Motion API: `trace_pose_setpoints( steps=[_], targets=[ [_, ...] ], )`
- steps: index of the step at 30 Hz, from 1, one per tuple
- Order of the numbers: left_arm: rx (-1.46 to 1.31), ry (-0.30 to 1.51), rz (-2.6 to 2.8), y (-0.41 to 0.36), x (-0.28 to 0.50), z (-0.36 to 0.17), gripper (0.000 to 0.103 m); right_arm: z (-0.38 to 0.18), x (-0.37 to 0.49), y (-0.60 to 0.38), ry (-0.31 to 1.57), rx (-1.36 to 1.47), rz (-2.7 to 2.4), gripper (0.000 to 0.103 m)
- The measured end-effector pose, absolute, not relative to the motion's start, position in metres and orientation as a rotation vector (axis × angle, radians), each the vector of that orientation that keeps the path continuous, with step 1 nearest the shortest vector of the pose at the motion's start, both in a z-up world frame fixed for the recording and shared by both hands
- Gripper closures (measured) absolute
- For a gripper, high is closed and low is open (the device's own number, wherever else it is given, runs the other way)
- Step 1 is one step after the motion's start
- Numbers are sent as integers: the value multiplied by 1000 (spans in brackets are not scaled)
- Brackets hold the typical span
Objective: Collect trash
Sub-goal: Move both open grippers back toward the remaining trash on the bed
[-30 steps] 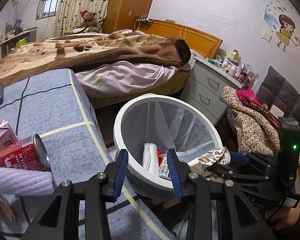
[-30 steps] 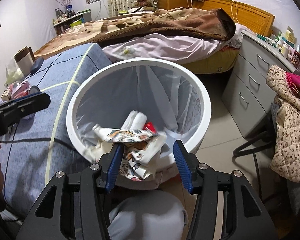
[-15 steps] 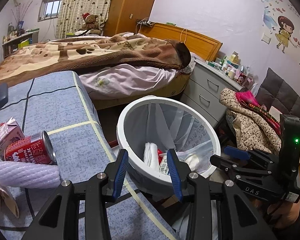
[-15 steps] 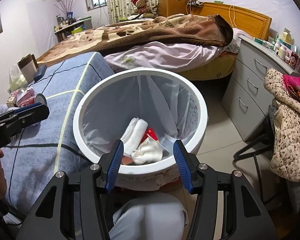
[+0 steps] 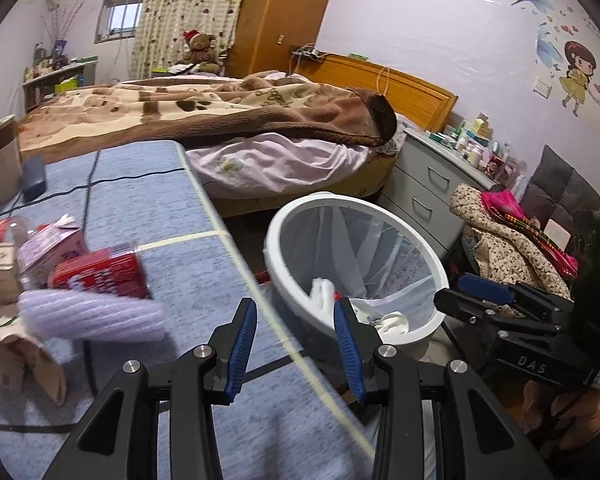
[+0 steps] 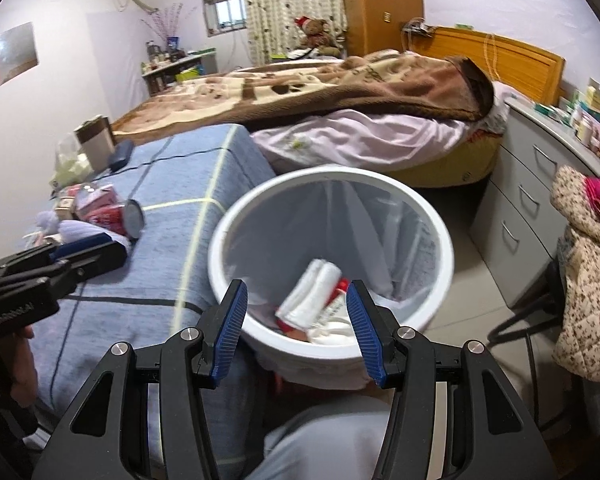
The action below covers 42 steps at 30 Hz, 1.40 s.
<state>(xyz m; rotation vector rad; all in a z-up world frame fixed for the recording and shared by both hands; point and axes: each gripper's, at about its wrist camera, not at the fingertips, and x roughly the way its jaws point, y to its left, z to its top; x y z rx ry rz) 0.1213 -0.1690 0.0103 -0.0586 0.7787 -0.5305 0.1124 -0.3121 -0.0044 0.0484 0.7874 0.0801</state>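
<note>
Beside the blue table (image 5: 148,216), the bin (image 6: 440,300) is sitting under the empty, parted right gripper (image 6: 296,328); the left gripper (image 5: 294,340), likewise parted, is hovering near the can (image 5: 100,276).

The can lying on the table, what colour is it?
Red, with white lettering. The can shows best in the left wrist view.

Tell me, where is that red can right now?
The red can lies on its side on the blue cloth, at the left of the left wrist view, between a pink carton and a pale purple foam sleeve.
</note>
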Motion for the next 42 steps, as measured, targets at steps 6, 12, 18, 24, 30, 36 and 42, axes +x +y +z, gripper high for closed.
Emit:
trace_pose_setpoints(
  steps=[6, 12, 18, 24, 30, 36, 42],
  targets=[
    [-61, 764, -463, -143, 108, 10, 63, 0, 112, -290, 770, 28, 156, 50],
    [-80, 752, -384, -115, 97, 12, 63, 2, 112, -269, 761, 7, 223, 50],
    [-96, 742, -315, -88, 86, 11, 63, 2, 112, -253, 759, -9, 281, 50],
    [-112, 739, -256, -64, 78, 10, 63, 2, 111, -240, 761, -17, 325, 50],
    [-137, 735, -193, -42, 75, 9, 63, 0, 115, -225, 765, -22, 373, 50],
    [-165, 735, -118, -13, 79, 8, 63, -2, 121, -209, 770, -45, 423, 50],
    [-194, 730, -45, 13, 88, 8, 63, -5, 130, -197, 776, -63, 460, 50]
  ],
)
